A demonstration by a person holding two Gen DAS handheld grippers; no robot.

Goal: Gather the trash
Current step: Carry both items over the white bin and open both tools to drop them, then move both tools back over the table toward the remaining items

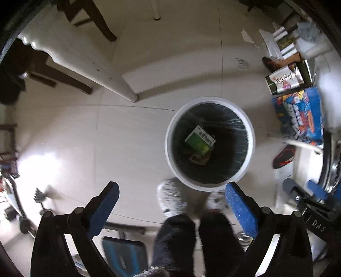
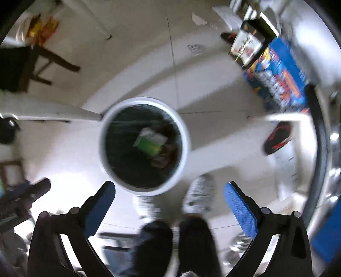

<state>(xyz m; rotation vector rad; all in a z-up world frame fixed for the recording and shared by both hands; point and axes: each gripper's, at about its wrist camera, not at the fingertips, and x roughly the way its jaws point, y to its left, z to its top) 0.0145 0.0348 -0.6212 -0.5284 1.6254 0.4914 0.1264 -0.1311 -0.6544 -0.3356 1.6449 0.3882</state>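
A round white trash bin (image 1: 170,162) with a black liner stands on the tiled floor below both grippers; it also shows in the right wrist view (image 2: 102,157). Inside lie a green and white carton (image 1: 200,140) (image 2: 150,140) and some brown scraps (image 1: 198,159). My left gripper (image 1: 171,192) is open and empty, high above the floor, the bin just ahead of its fingertips. My right gripper (image 2: 169,191) is open and empty, also above the bin's near rim. The right gripper's body shows at the right edge of the left wrist view (image 1: 307,191).
The person's legs and grey slippers (image 1: 170,198) (image 2: 199,191) stand beside the bin. A white table leg (image 1: 127,91) is left of the bin. Blue printed box (image 1: 300,115) (image 2: 277,76), other boxes (image 1: 284,77) and a black-red shoe (image 1: 284,156) (image 2: 277,138) lie to the right. Dark chair legs (image 1: 96,19) stand behind.
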